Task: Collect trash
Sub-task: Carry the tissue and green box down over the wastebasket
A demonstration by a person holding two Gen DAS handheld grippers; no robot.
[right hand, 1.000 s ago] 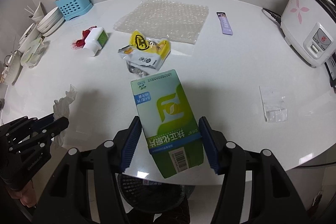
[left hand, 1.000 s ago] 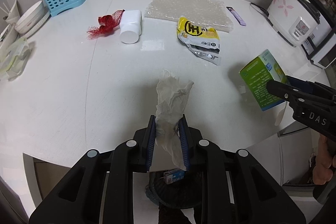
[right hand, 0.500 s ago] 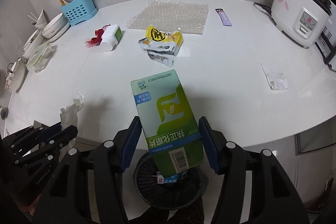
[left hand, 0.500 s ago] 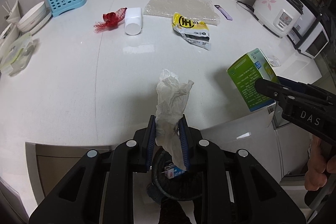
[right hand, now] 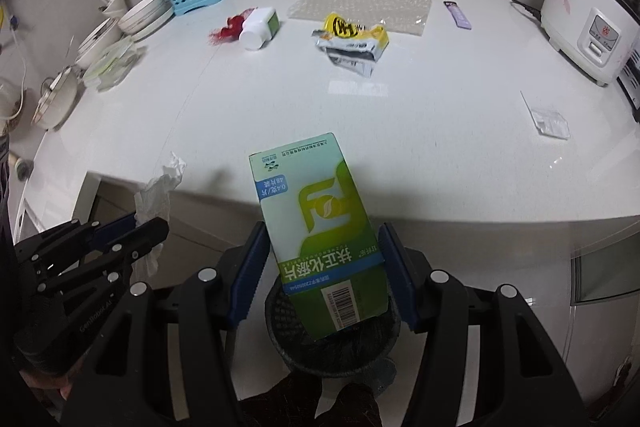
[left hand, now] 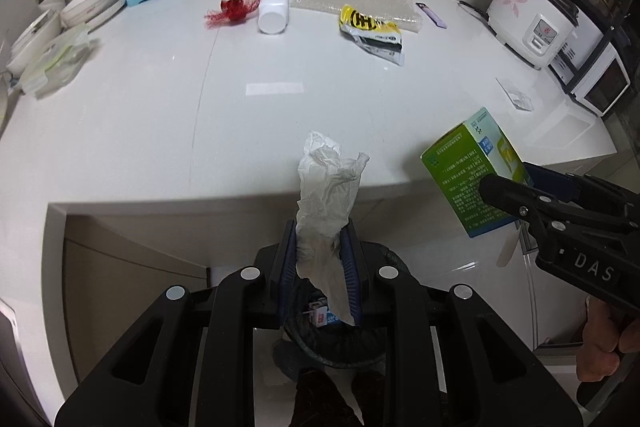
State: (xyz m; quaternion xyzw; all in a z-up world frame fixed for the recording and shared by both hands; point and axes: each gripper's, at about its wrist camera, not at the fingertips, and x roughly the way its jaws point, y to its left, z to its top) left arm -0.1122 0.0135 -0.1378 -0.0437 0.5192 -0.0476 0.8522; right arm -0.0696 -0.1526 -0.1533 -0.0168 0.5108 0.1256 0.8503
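Bin (right hand: 288, 351) half hidden under left tongs (left hand: 320, 259) gripping tissue (left hand: 326, 195), right tongs (right hand: 322, 267) clamping box (right hand: 320, 227)

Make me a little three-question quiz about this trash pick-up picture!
1. True or false: the left gripper holds a crumpled tissue.
2. What does the right gripper hold? A) yellow wrapper B) green box C) red net
3. Fill in: below both grippers, on the floor, sits a dark ____.

Key:
1. True.
2. B, the green box; the yellow wrapper and red net lie on the counter.
3. Bin.
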